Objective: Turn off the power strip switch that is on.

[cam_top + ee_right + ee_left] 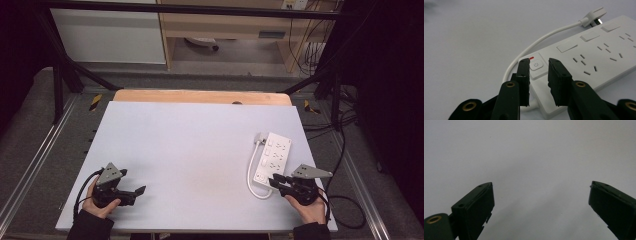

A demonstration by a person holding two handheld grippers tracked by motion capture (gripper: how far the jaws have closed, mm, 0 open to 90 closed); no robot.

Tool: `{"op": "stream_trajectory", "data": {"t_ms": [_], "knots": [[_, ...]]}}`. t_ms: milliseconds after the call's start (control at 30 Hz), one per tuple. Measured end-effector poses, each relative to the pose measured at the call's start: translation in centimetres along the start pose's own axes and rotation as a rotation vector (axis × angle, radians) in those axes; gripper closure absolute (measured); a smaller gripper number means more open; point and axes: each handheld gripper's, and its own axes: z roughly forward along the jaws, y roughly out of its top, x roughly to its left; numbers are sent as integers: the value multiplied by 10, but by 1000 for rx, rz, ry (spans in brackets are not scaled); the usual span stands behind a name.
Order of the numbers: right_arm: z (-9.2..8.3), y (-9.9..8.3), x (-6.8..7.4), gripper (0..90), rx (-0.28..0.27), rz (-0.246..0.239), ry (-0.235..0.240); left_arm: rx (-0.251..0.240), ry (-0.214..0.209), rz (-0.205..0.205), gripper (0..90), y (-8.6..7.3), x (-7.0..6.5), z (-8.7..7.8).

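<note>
While the left gripper (141, 190) rests spread wide over bare table (190, 145), the right gripper (537, 67) hovers narrowly parted over the power strip's (599, 52) power button (536, 65).

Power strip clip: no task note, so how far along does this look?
Nothing looks done yet. The power strip lies flat on the table, its cord looped beside it and its plug lying loose. In hand: the right gripper, jaws slightly apart, hovers at the power button end. The left gripper waits open over bare table. Any pressing or plugging remains.
</note>
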Motion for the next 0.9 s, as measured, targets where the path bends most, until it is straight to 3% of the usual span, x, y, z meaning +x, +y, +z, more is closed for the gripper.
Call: {"op": "stream_trajectory", "data": {"t_ms": [467,900], "knots": [[0,6,-1,841,-14,3,6,-3,-1,-1,62,0,0,-1],[2,14,0,900,-14,-1,13,0,3,1,62,0,0,-1]]}}
